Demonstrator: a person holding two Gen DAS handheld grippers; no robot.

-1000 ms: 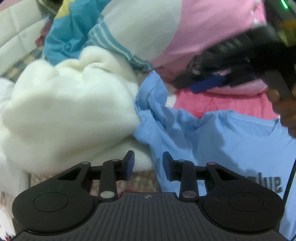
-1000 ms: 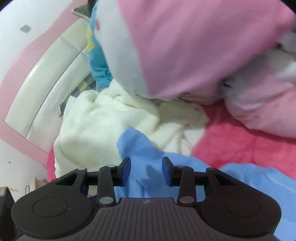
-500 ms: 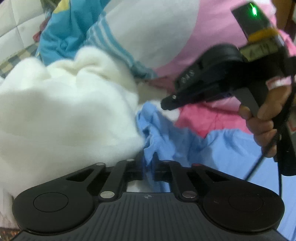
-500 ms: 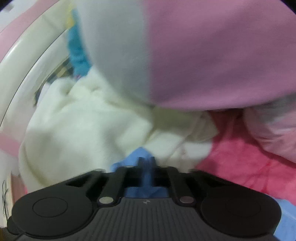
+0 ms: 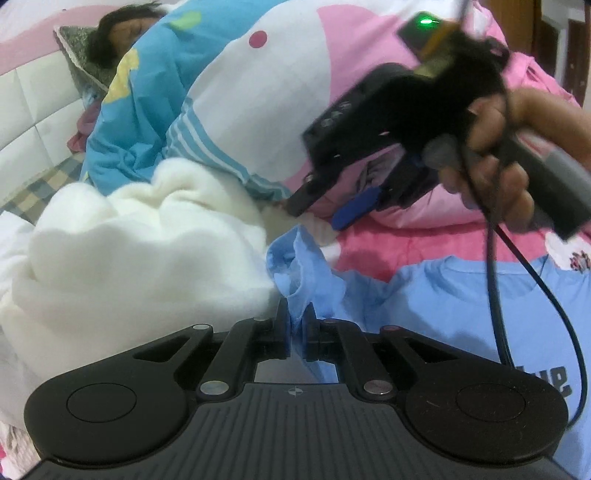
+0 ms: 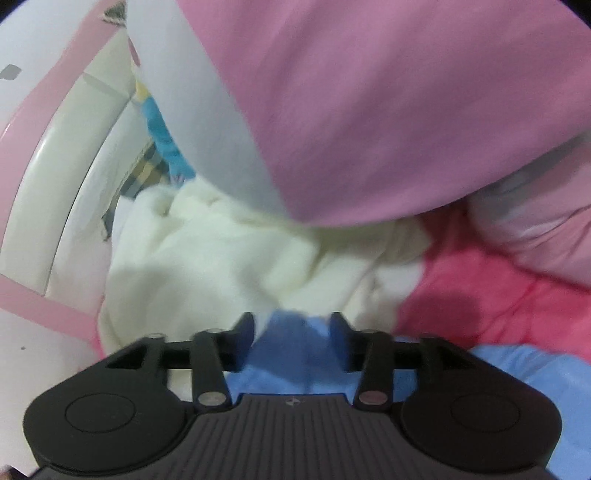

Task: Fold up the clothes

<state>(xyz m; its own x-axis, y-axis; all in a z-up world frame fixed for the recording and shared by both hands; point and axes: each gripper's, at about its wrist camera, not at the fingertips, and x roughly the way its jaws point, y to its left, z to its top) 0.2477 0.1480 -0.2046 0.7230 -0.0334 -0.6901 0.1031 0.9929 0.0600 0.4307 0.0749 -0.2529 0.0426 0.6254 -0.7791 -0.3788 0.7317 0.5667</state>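
A light blue T-shirt (image 5: 454, 295) with dark lettering lies spread on the pink bed cover. Its bunched sleeve (image 5: 295, 266) stands up, and my left gripper (image 5: 295, 326) is shut on its lower part. In the left wrist view my right gripper (image 5: 321, 212) hovers just above and behind the sleeve tip, held by a hand (image 5: 495, 155), with its jaws apart. The right wrist view shows the right gripper (image 6: 293, 328) open, with blue T-shirt cloth (image 6: 291, 354) showing between and below its fingers.
A fluffy white blanket (image 5: 140, 258) is heaped against the sleeve on the left. Behind lies a pink, white and blue duvet (image 5: 266, 92) with a person (image 5: 125, 22) under it. A padded headboard (image 6: 66, 177) is at far left. A black cable (image 5: 495, 295) hangs over the shirt.
The left gripper closed on the sleeve and stays shut. The right gripper, shut on the blue cloth half a second ago, has opened and drawn back a little.
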